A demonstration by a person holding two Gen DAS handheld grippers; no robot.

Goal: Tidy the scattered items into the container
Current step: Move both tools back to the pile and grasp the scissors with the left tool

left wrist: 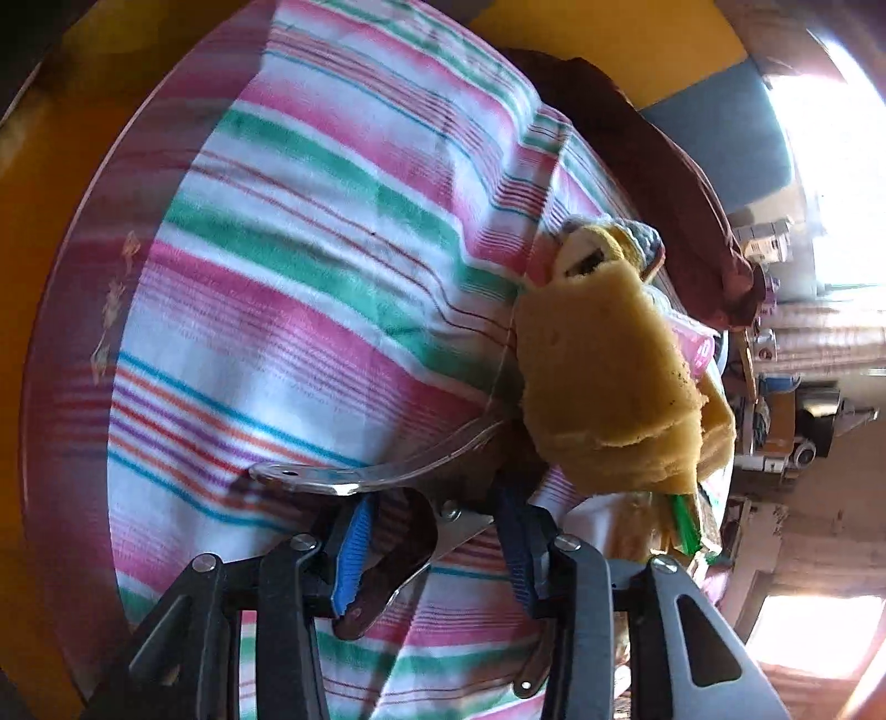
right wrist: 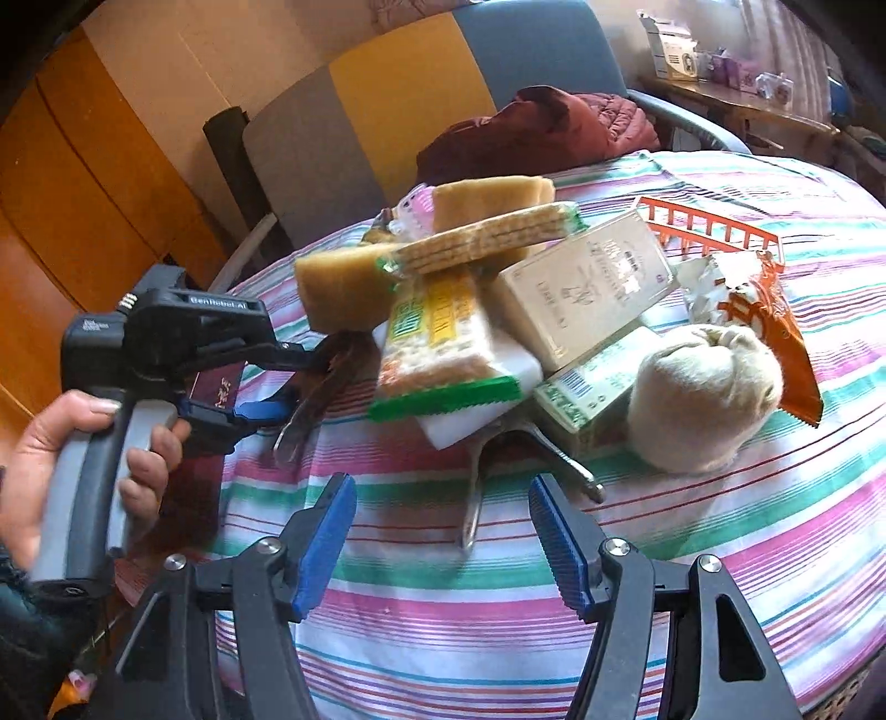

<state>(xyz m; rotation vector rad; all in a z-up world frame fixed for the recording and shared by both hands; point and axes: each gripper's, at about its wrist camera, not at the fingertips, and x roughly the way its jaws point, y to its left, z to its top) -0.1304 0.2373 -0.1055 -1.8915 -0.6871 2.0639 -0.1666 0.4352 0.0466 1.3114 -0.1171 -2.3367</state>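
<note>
Striped tablecloth [right wrist: 554, 609], yellow wall panels [right wrist: 404, 99]

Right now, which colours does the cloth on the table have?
White, with pink, green, blue and orange stripes on the tablecloth. The right wrist view shows it best.

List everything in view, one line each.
Tablecloth: one, pink-green-white striped, under everything.
Sponges: two, yellow, pile's top and left.
Wafer packet: one, tan, atop pile.
Cracker packet: one, green-yellow, pile's front.
Boxes: two, beige and green-white, pile's right.
Rolled sock: one, cream, right of pile.
Wrapper: one, orange-white, behind sock.
Basket: one, orange, behind pile.
Tongs: one, silver, under pile's front.
Jacket: one, maroon, on chair.
Left gripper: one, black, metal utensil between jaws.
Right gripper: one, black, jaws open, empty, before pile.
Hand: one, holding left gripper's handle.
</note>
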